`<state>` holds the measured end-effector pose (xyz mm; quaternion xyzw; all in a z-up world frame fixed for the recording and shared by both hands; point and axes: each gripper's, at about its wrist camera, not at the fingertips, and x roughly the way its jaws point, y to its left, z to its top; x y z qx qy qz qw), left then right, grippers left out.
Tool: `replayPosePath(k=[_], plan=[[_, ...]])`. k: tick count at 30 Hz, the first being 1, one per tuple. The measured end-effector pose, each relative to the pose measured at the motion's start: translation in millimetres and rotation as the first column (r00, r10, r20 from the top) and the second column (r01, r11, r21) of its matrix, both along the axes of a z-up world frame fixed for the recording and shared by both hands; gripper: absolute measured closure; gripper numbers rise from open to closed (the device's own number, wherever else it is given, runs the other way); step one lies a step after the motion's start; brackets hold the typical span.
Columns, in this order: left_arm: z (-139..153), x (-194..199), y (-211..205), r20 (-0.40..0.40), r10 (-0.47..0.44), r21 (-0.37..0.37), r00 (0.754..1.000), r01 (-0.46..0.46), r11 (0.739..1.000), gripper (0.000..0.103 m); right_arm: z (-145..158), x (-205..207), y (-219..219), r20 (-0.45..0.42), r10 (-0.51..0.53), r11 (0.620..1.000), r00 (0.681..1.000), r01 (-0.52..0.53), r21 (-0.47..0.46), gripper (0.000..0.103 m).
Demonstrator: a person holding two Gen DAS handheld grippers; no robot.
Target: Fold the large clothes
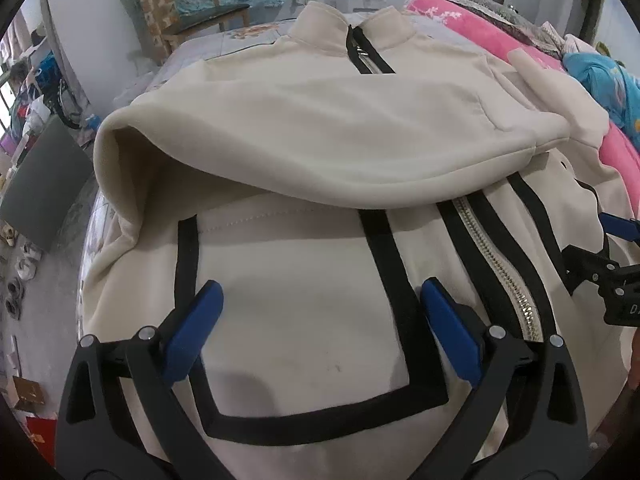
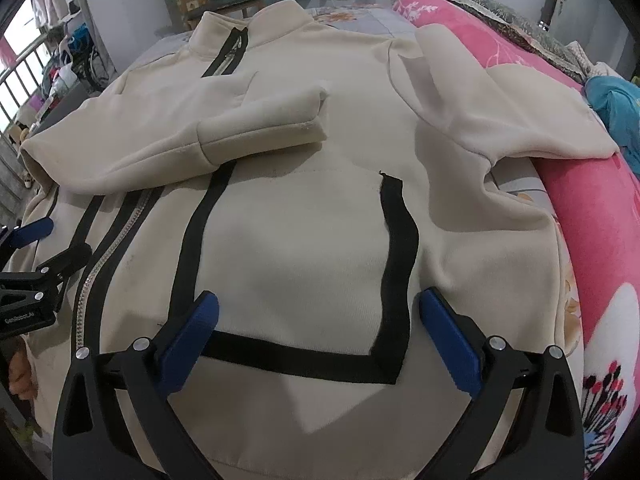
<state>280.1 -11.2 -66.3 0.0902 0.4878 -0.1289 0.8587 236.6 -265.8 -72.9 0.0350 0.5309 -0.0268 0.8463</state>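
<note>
Left wrist view: my left gripper hangs tilted down over the cream jacket spread on the bed, jaws wide apart, empty; one sleeve lies folded across its chest.

Right wrist view: my right gripper is likewise apart, empty. I judge the other sleeve, at the bed's right edge, needs folding next.

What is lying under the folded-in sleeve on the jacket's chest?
The folded sleeve lies across the jacket front, covering part of the zipper and its black bands. Anything else beneath is hidden.
</note>
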Motion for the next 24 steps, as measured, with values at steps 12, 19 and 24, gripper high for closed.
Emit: replayPosePath(k=[12, 19, 24], plan=[[-3, 1, -6, -0.003, -0.022, -0.002, 1.0, 0.022, 1.0, 0.007, 4, 1, -2, -0.033, 0.039, 0.999, 0.999, -0.038, 0.009, 0.005], [22, -2, 16, 0.078, 0.024, -0.082, 0.997, -0.017, 0.996, 0.007, 72, 9, -34, 0.064, 0.055, 0.983, 0.996, -0.065, 0.174, 0.005], [26, 6, 48, 0.107, 0.135, -0.087, 0.985, -0.126, 0.988, 0.016, 74, 47, -54, 0.039, 0.041, 0.915, 0.998, -0.053, 0.4, 0.011]])
